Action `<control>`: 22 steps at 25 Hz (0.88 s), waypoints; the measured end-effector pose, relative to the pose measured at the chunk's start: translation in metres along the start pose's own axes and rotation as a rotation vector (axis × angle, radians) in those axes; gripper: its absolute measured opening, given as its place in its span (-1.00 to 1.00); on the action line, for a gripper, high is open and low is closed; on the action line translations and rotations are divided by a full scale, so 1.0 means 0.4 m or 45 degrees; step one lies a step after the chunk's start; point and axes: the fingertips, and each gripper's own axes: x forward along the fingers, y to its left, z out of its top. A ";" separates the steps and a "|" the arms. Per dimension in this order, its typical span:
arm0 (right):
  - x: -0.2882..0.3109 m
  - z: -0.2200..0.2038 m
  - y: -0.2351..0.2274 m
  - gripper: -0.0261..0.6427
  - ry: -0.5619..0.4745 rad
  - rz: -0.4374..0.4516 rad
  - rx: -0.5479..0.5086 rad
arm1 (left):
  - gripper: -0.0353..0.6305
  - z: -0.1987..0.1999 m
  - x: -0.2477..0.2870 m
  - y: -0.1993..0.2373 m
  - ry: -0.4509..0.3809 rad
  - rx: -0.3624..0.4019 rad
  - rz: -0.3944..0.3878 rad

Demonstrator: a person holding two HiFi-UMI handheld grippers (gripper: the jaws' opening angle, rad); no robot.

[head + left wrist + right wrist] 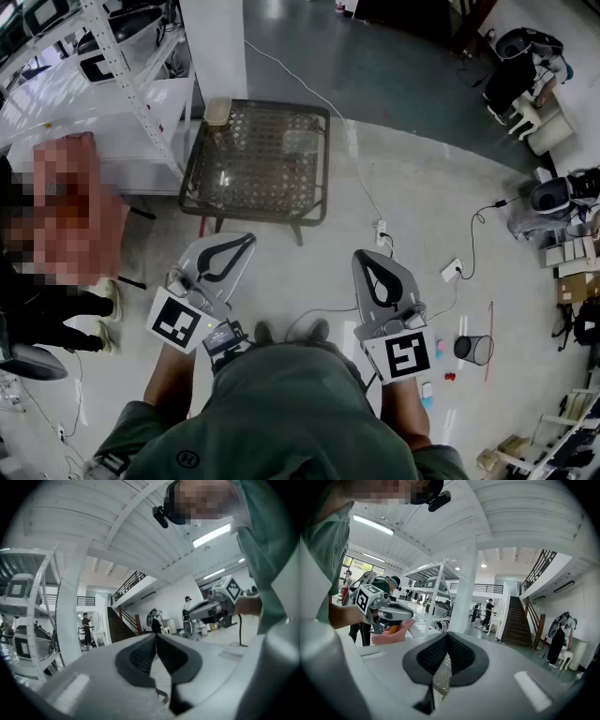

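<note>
Head view: two grippers, the left gripper (249, 239) and the right gripper (365, 255), sit side by side above the floor, each bearing one marker cube. Ahead of both and well apart from them stands one low table (258, 159) with a woven top. One tan square thing (218, 111) lies on its far left corner. One white rack (127, 66) stands left of the table, and one mesh bin (473, 349) is off to the right.

Left gripper view: the jaws are pressed together with nothing between them.

Right gripper view: the jaws meet tip to tip and are empty, and the table's weave shows through the gap behind the tips
</note>
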 end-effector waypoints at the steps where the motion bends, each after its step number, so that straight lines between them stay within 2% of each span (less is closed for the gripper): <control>1: -0.004 -0.002 -0.001 -0.91 -0.004 0.003 0.001 | -0.88 0.003 0.005 -0.005 -0.007 -0.005 0.002; 14: -0.051 -0.038 -0.038 -0.91 0.004 0.014 0.022 | -0.88 -0.006 0.049 -0.064 0.006 -0.041 0.000; 22: -0.030 -0.063 -0.038 -0.90 0.067 0.011 0.028 | -0.88 -0.025 0.053 -0.041 0.004 -0.050 -0.023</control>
